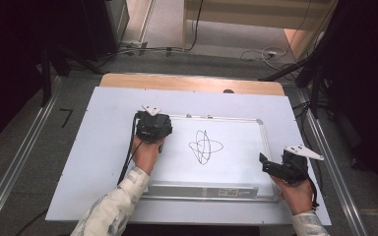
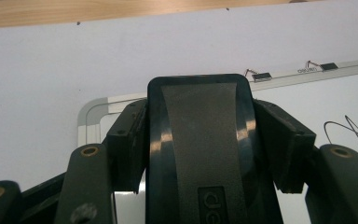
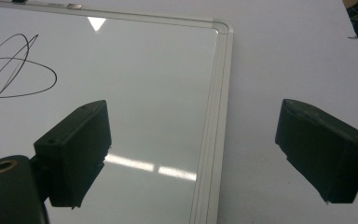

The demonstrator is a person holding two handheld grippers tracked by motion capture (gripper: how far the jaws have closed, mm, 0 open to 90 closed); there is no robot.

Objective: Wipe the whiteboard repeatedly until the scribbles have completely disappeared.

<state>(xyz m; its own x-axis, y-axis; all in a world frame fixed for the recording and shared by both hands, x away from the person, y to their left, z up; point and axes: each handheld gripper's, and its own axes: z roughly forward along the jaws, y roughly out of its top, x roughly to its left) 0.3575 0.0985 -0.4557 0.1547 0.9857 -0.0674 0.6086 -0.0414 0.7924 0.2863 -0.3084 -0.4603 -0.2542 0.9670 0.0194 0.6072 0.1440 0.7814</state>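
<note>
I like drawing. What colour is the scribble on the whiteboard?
Black scribble, clearest in the high view.

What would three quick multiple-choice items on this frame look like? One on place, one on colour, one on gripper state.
1. Where is the scribble drawn?
A. Near the middle of the whiteboard
B. On the wooden table edge
C. On the floor

2. What colour is the scribble's line?
A. Red
B. Black
C. Green

3. How do the two grippers stand?
A. Both open
B. Left gripper shut on a black eraser, right gripper open
C. Left open, right shut on a pen

Answers:
1. A, the high view shows the loops inside the board's frame, about mid-board.
2. B, the lines are dark black in the high and right gripper views.
3. B, the left gripper view shows both jaws pressed to the eraser's sides; the right gripper view shows a wide bare gap between its jaws.
</note>
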